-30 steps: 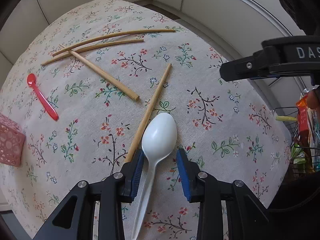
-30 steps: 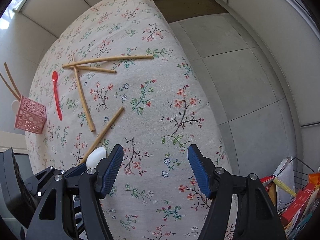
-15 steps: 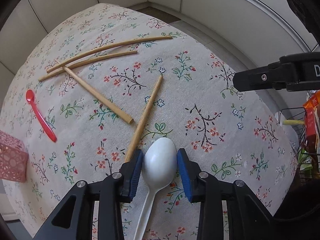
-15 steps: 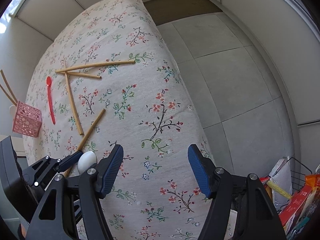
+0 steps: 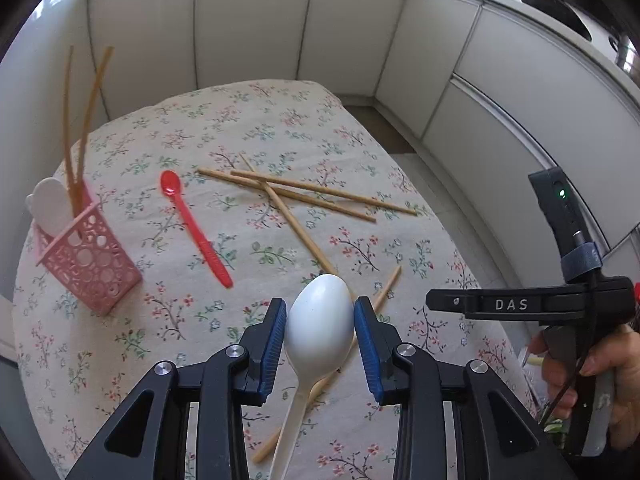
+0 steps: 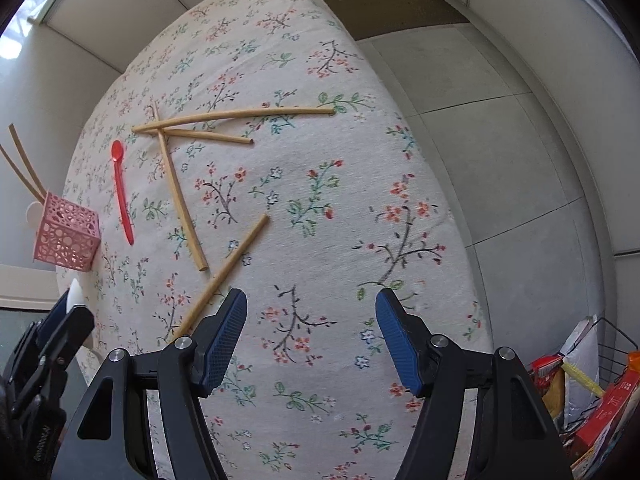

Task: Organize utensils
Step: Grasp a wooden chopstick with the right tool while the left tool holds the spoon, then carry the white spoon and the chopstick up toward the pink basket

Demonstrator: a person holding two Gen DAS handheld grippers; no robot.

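My left gripper (image 5: 320,316) is shut on the bowl of a white plastic spoon (image 5: 320,322), lifted above the floral tablecloth (image 5: 256,128). The spoon's handle trails down toward the camera. A pink perforated holder (image 5: 86,258) stands at the left with two chopsticks and a white utensil in it. A red spoon (image 5: 192,222) lies beside it. Several wooden chopsticks (image 5: 304,194) lie crossed in the middle; another chopstick (image 6: 224,276) lies nearer. My right gripper (image 6: 311,332) is open over bare cloth, nothing between its fingers. Its view shows the holder (image 6: 68,234) and red spoon (image 6: 122,196) at the left.
White cabinet panels (image 5: 248,24) stand behind the table. Grey floor tiles (image 6: 500,152) lie to the right of the table edge. A wire basket with packages (image 6: 592,392) sits at the lower right. A hand (image 5: 600,376) holds the right gripper's handle.
The left gripper has risen and tipped up with the white spoon, bringing the pink holder and cabinets into its view. The right gripper has drifted slightly and stayed open.
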